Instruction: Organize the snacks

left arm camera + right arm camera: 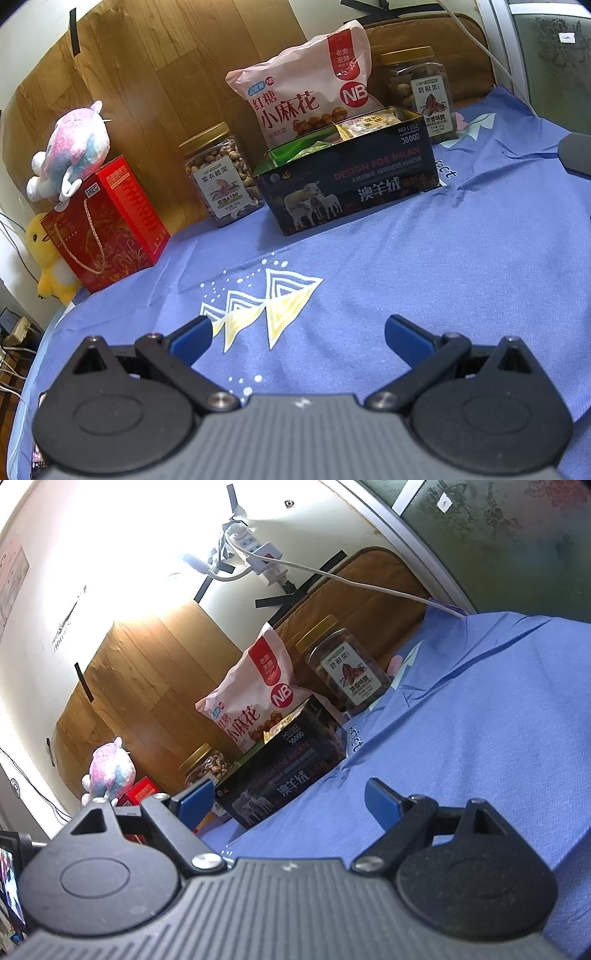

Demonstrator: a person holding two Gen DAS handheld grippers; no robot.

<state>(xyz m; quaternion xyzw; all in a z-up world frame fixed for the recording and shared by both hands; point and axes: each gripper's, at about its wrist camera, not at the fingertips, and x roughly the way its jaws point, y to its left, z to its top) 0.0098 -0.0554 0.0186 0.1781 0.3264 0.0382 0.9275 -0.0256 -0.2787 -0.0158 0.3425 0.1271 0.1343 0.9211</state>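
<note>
Both tools, left (298, 334) and right (289, 800), hang released above the blue-clothed table (424, 258). Wrapped snacks fill the open black box (347, 177). Two gold-lidded jars (221, 173) hold nuts.

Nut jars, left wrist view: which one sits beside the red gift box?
The jar with the light nuts, left of the black box. The other jar holds darker nuts and stands behind the black box's right end, beside the pink snack bag.

black box (347, 184) contents mostly hidden by its wall; yellow plush (48, 258) behind red gift box (107, 225)
</note>
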